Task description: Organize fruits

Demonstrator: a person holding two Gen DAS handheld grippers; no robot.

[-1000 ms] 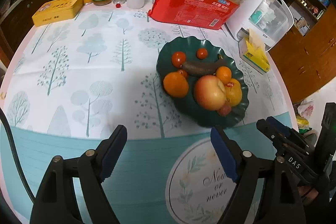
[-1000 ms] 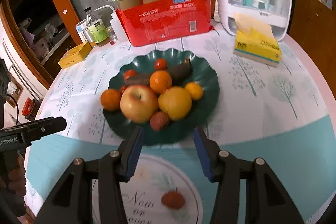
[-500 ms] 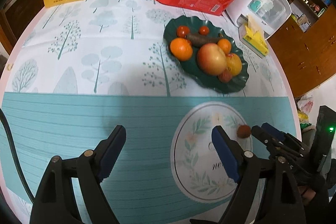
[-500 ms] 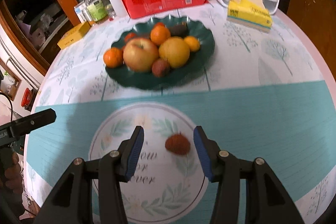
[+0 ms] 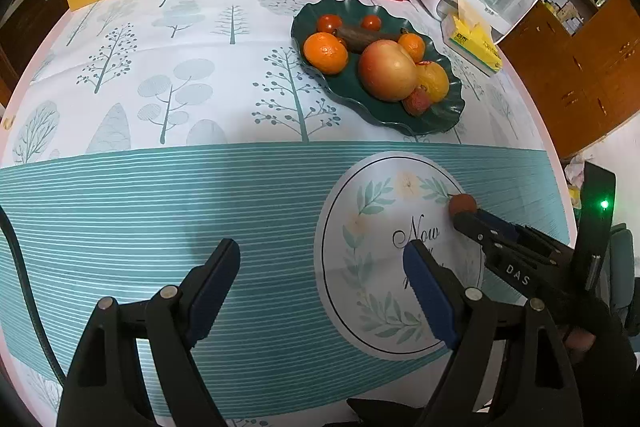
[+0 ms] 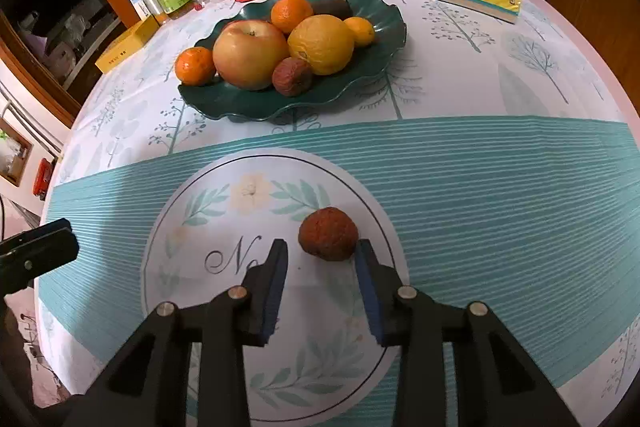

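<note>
L gripper hangs over the striped teal part of the tablecloth, just left of the round printed emblem; jaws wide apart, nothing between them. Only the left-wrist view shows the two small tomatoes at the back of the green plate; right-wrist view hides them behind the apple. Only the right-wrist view shows the lychee up close: on the emblem, well short of the plate, roughly round w/ rough brown-red skin, no clear long axis, stem end prob. facing the plate. R gripper is closing round it; right pad looks to be touching, left pad still apart. Plate rim is wavy & glossy.
</note>
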